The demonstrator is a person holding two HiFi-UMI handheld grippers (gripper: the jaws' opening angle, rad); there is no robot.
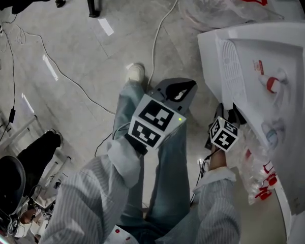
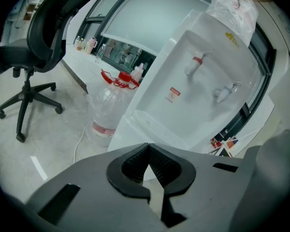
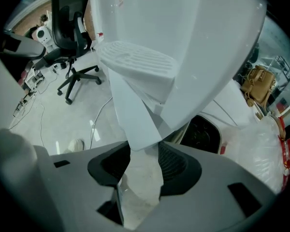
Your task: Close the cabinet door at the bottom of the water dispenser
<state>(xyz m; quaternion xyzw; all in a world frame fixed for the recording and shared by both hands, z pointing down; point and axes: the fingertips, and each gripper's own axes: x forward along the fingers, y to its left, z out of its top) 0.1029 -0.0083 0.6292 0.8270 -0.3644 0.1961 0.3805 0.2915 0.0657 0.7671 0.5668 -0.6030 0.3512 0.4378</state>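
- The cabinet door (image 3: 137,124) hangs open under the drip tray (image 3: 135,59) of the water dispenser (image 1: 259,60). Its free corner reaches out between the jaws of the right gripper (image 3: 144,146).
- The right gripper stands wide, and its pads seem to press both faces of that corner, so it grips the door.
- The left gripper (image 2: 148,151) has its tips together with nothing between them, and hovers well apart from the dispenser.
- The door looks like a light, stiff plastic panel on hinges. It should swing with little effort, and its smooth faces may slip.
- The free edge, far from the hinges, is the best place to take hold.
- An empty water bottle (image 2: 106,110) stands beside the dispenser and a crumpled plastic bag (image 1: 254,161) lies just beside it.
- A cable (image 1: 157,39) trails over the floor, and the person's leg (image 1: 168,177) stands near the door's swing.
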